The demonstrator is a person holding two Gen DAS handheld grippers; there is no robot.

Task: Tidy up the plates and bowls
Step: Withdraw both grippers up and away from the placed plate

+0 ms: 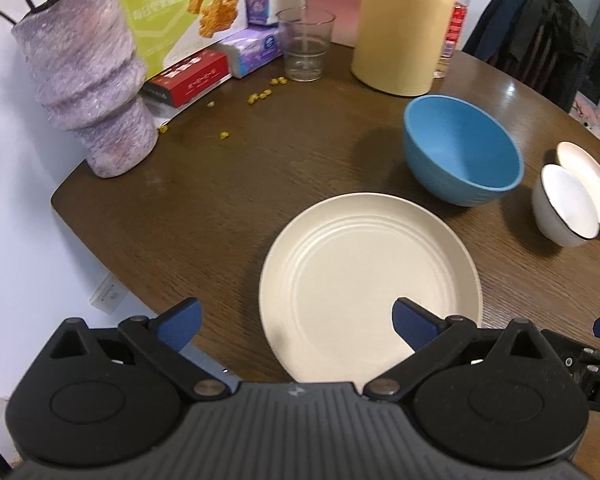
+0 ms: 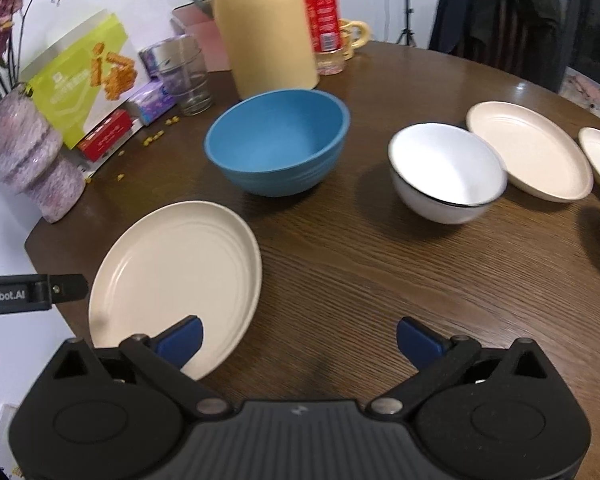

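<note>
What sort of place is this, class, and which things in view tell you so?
Most likely a home dining area. A round wooden table carries a yellow thermos jug, a flower vase and snack boxes, with a coat-draped chair behind.

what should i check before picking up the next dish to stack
1. Left gripper jaws open and empty: ok.
2. Right gripper jaws open and empty: ok.
3. Cream plate lies flat on the table, nothing on it: ok.
4. Blue bowl upright and empty, apart from the plate: ok.
5. White bowl clear of the far plate behind it: cannot tell, their rims overlap in view.
6. Glass and yellow jug stand close behind the blue bowl: not ok, approach from the front.
</note>
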